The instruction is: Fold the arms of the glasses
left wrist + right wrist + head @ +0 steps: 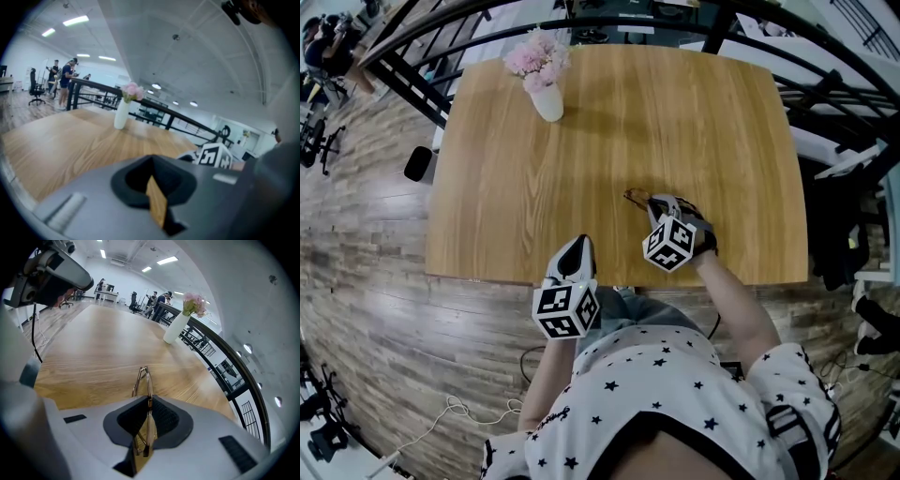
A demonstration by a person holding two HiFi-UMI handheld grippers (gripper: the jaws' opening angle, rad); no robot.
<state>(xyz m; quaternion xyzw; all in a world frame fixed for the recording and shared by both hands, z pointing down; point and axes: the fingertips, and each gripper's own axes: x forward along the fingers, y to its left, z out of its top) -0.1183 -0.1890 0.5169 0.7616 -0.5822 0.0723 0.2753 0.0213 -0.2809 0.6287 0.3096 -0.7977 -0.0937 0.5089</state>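
Observation:
The thin metal-framed glasses (pixel 636 197) are low over the wooden table (pixel 694 122), near its front edge. My right gripper (pixel 657 202) is shut on them. In the right gripper view the glasses (pixel 143 379) stand on edge between the pads, arms lying close along the frame, front end sticking out past the fingertips toward the tabletop. My left gripper (pixel 578 247) hovers over the table's front edge, to the left of the right one, shut with nothing in it. In the left gripper view its jaws (pixel 152 178) show only a sliver of table between them.
A white vase of pink flowers (pixel 546 92) stands at the table's far left, also seen as the vase (pixel 121 114) and the vase (pixel 176 328). A black railing (pixel 825 103) runs behind the table and down its right side. People stand far off in the room.

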